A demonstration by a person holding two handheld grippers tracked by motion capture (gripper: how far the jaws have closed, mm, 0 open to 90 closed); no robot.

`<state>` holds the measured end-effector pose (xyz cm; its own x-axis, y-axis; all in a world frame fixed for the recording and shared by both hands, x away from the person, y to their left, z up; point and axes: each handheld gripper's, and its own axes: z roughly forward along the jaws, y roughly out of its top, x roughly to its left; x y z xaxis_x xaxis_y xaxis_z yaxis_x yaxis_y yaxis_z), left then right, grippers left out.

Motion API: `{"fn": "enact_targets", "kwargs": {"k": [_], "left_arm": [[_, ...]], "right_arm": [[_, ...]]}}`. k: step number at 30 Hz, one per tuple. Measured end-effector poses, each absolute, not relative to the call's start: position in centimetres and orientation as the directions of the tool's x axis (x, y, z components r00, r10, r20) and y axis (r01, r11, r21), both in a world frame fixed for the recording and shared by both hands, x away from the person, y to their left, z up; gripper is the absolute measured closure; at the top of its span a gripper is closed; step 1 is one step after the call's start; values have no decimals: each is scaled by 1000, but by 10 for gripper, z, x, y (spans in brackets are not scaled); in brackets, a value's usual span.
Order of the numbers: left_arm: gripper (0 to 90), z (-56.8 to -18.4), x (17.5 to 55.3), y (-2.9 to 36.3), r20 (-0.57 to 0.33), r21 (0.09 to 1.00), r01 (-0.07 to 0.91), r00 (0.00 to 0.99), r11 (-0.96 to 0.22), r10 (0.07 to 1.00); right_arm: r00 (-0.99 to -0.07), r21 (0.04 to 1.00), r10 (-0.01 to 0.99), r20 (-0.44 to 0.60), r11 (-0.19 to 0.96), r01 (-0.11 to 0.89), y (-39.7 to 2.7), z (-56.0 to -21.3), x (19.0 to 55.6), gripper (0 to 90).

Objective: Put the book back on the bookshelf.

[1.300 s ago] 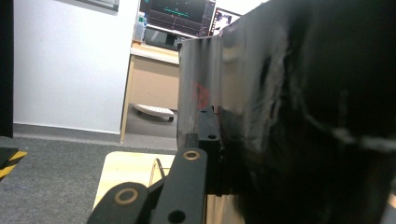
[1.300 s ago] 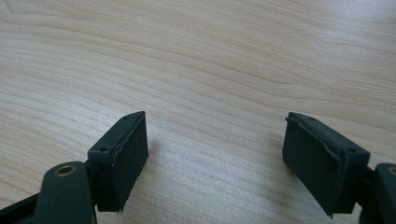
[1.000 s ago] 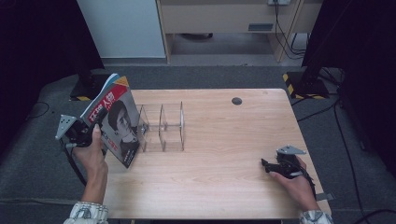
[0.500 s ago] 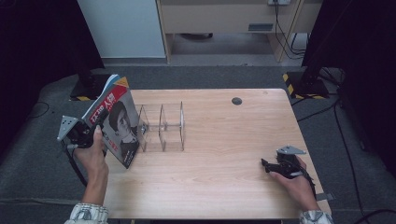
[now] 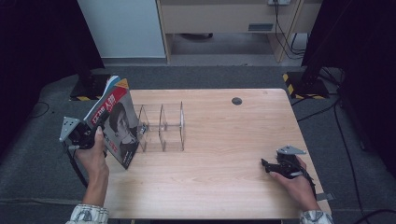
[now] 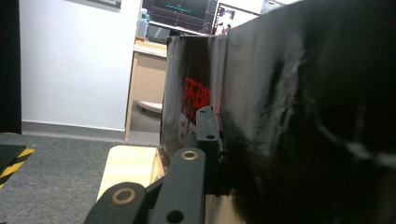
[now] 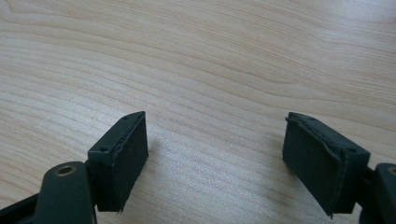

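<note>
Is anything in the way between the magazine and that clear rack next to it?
Nothing visible. The left hand-held gripper holds the magazine upright at the left end of the clear rack, with its slots looking empty and nothing between them.

Lab recording bay, by the look of it.
Black curtains (image 5: 37,46) flank the wooden table (image 5: 224,140); monitors (image 6: 187,14) glow behind, cables (image 5: 285,23) trail across grey carpet (image 5: 28,154).
</note>
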<state>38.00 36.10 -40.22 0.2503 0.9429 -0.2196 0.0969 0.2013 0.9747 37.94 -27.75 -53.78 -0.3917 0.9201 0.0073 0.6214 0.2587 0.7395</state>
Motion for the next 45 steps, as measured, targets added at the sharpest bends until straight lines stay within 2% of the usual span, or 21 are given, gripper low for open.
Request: {"fn": "enact_targets", "kwargs": {"k": [20,29,30,32,34,35,37,40,41,45], "left_arm": [[828,-402,380,357,-215,974,129,246,188,945],[730,-400,379,358,-206,973,148,237,175,949],[681,-400,379,358,-210,973,149,238,178,948],[656,-400,379,358,-215,971,152,237,183,947],[560,-399,379,358,-212,972,149,235,181,949],[560,-399,379,357,-208,973,148,231,177,950],[461,-399,379,357,-206,973,148,218,176,954],[371,-398,378,357,-201,974,142,205,174,958],[309,-398,378,357,-201,974,142,205,174,958],[245,-398,375,357,-194,976,142,214,166,957]], "right_arm": [[-393,739,920,8,259,622,-278,-538,379,225],[-393,739,920,8,259,622,-278,-538,379,225],[-393,739,920,8,259,622,-278,-538,379,225],[-393,739,919,8,260,621,-278,-538,379,225],[-394,739,919,8,260,621,-278,-538,379,224],[-394,739,919,8,260,621,-278,-538,379,224],[-394,739,919,8,260,622,-278,-538,379,224],[-394,739,919,9,260,622,-278,-538,379,223],[-396,739,918,7,262,621,-278,-538,379,223],[-396,739,918,7,262,620,-278,-538,379,222]]}}
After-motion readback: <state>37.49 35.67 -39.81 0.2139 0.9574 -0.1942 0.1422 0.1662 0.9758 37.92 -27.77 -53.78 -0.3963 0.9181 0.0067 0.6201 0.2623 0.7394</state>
